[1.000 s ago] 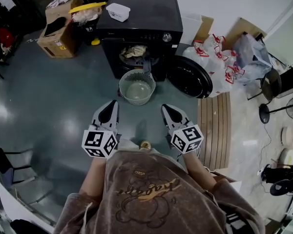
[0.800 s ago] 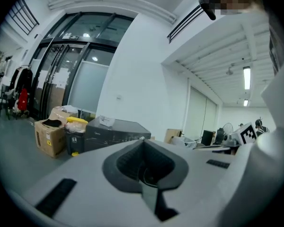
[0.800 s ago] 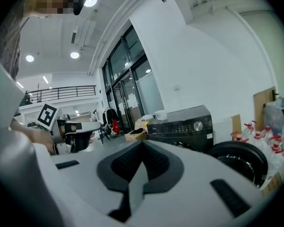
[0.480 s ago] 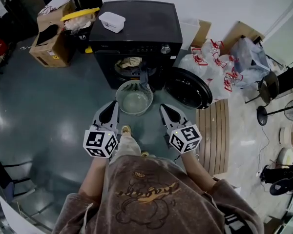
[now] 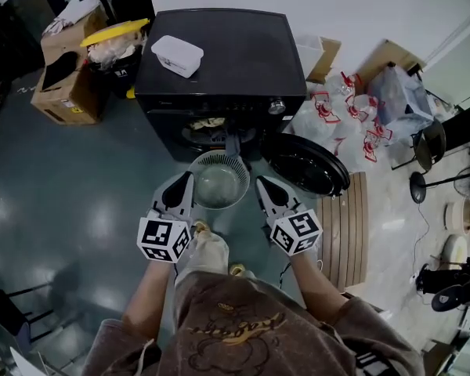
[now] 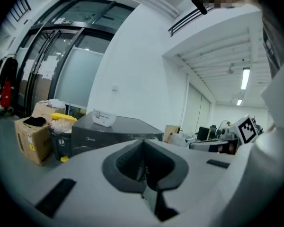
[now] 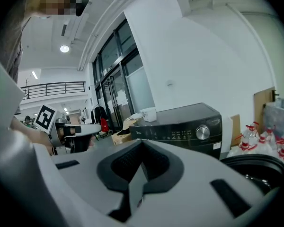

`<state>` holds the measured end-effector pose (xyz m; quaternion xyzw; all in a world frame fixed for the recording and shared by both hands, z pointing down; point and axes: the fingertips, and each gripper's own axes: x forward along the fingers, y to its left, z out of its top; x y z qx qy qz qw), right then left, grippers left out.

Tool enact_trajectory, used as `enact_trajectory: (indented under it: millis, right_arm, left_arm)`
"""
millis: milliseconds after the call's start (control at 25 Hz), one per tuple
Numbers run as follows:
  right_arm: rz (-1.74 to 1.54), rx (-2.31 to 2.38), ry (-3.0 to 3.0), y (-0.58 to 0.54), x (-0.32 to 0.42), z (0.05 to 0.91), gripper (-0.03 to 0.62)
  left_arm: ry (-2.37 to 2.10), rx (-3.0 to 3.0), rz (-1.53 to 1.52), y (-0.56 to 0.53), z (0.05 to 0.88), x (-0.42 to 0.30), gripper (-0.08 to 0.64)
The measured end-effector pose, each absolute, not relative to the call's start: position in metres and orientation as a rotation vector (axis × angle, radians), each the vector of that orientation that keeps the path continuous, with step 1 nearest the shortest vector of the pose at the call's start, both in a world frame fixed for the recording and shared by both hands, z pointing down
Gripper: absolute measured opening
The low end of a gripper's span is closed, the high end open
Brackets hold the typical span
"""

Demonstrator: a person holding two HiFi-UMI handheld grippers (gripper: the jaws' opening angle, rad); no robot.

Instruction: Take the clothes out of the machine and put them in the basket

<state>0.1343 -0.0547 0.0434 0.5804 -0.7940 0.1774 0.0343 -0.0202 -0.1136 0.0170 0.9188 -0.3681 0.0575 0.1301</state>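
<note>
Facing the machine (image 5: 219, 53) w/ left gripper (image 5: 182, 181) & right gripper (image 5: 265, 183) both closed, empty, I'm seeing the clothes (image 5: 208, 124) dead ahead inside it, just beyond the basket (image 5: 219, 156) btwn my 2 tips.

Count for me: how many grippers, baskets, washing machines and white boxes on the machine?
Grey grippers with marker cubes: 2, left gripper and right gripper
Round white mesh basket: 1
Black front-loading machine: 1
White plastic box: 1
Total: 5
</note>
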Motion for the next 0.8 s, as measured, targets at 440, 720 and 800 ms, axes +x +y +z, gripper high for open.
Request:
enact_trajectory:
  millis: [440,720,800]
  right_arm:
    - [0.544,1.764,-2.391,-0.167,0.130,0.124,-0.003]
    - [0.547,1.825,-2.391,-0.195,0.141,0.202,-0.003]
    - [0.536,1.833,-2.403,-0.202,0.143,0.230,-0.003]
  left_arm:
    - [-0.930,2.704,0.214,-0.227,0.097,-0.011,0.006]
    - [-0.901,2.736,0.212,-0.254,0.181,0.013,0.006]
    - [-0.910,2.735,0.189,-0.260,0.207,0.020,0.006]
